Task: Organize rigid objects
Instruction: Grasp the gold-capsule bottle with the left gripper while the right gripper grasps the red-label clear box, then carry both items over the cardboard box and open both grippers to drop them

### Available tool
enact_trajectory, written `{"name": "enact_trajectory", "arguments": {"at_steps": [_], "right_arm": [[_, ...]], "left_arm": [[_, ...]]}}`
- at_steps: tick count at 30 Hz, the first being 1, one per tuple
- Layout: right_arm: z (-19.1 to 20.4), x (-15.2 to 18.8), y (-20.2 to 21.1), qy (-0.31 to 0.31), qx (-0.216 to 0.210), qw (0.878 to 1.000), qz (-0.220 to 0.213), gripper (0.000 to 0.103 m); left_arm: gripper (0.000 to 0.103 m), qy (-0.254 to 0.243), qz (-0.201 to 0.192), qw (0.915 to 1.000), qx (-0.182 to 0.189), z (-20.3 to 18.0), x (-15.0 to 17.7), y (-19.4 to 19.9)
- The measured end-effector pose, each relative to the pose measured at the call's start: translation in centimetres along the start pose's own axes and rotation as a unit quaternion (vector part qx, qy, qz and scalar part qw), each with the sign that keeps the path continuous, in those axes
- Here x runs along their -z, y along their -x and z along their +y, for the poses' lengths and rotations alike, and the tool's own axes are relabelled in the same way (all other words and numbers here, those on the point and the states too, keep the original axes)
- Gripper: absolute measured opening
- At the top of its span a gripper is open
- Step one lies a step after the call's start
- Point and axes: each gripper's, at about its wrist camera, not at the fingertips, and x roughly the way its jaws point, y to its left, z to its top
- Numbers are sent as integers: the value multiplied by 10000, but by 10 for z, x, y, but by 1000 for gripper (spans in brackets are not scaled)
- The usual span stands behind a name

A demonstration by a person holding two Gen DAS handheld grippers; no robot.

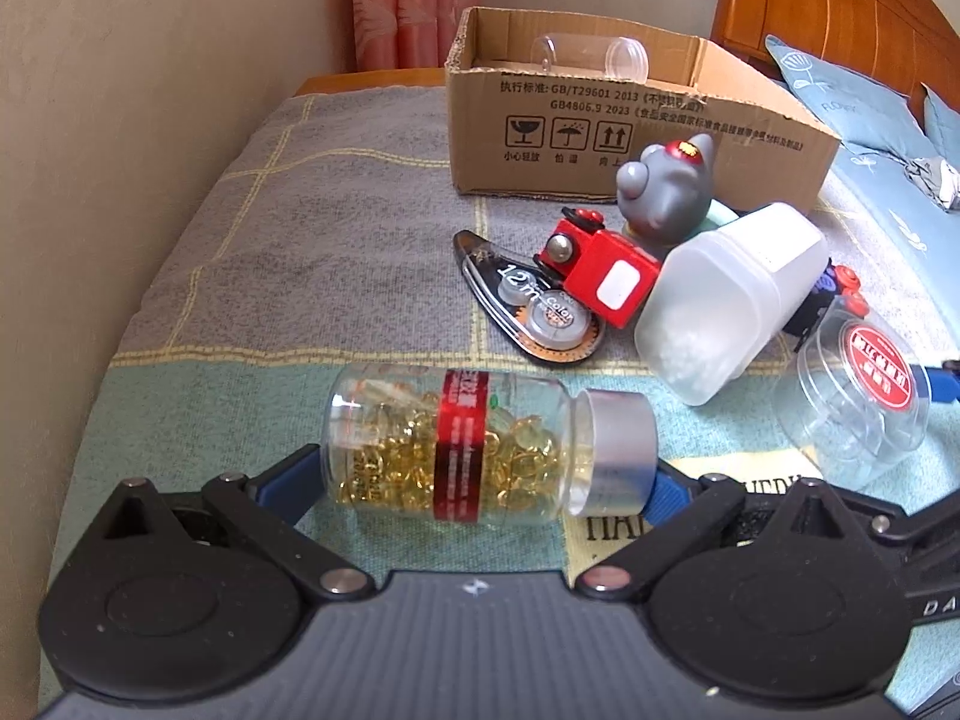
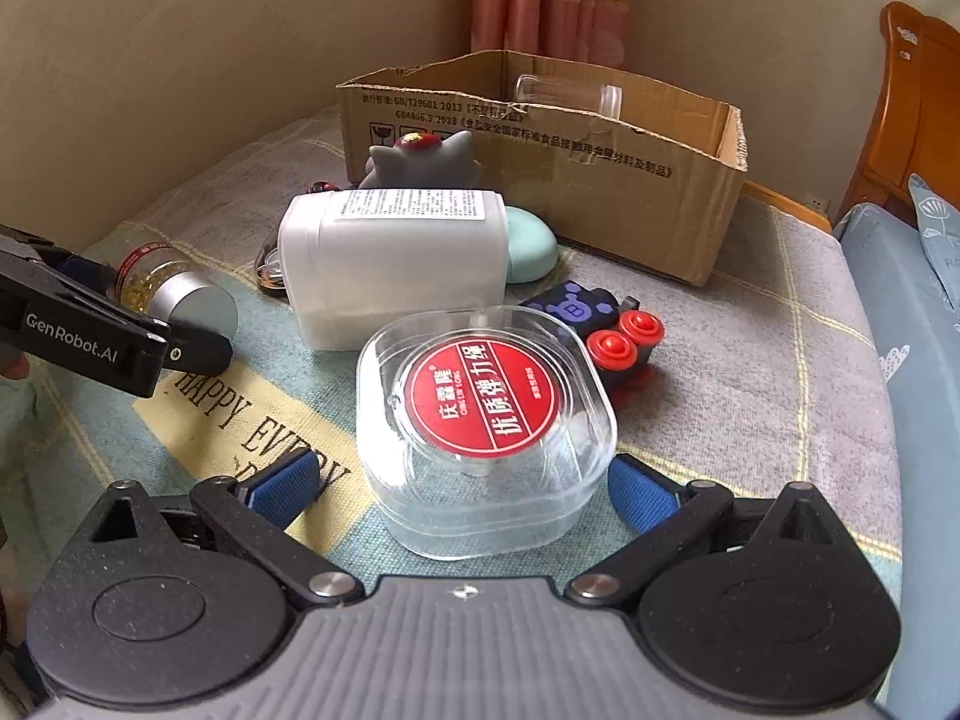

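Bed surface: checked grey and teal blanket [image 1: 336, 228] against a beige wall, pink curtain in the corner; soft cloth keeps the loose things from rolling far.
Cardboard box [image 1: 600, 120]: open-topped at the far end of the blanket, evidently the collecting place; one clear tube [image 1: 585, 53] already lies inside.
White plastic container [image 1: 720, 300]: tipped on its side in the middle of the clutter, leaning over the red toy [image 1: 606, 273] and hiding part of the grey figurine [image 1: 666, 192].
Clear square case [image 2: 486, 420]: red round label up, flat on the blanket, between the open fingers of the right gripper [image 2: 462, 483]; blue pads stand just off both sides, not touching, so the grasp looks lined up but not made.
Capsule bottle [image 1: 480, 450]: lying sideways, gold capsules inside, silver cap to the right; the left gripper [image 1: 474, 483] spans it end to end, jaws wide, pads near base and cap. Whether they press yet I cannot tell; probably still closing.
Correction tape [image 1: 528, 306]: flat beside the red toy, untouched.
Dark block toy [image 2: 600, 324]: red knobs, just behind the case.
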Motion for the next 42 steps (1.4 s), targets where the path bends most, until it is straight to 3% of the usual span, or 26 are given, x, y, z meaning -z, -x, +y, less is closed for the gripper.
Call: {"name": "enact_trajectory", "arguments": {"at_steps": [14, 23, 26, 42], "right_arm": [[-1, -25, 6, 260, -419, 9982, 340, 103], [3, -29, 4, 650, -219, 9963, 522, 88], [4, -29, 5, 711, -111, 9958, 572, 80], [-7, -38, 33, 865, -252, 9944, 561, 79]], "left_arm": [[102, -348, -44, 9993, 159, 0, -5, 7], [102, -515, 11, 9985, 183, -1, -9, 11], [93, -540, 5, 9980, 327, 0, -11, 12], [93, -629, 24, 9976, 292, 9, -23, 28]]}}
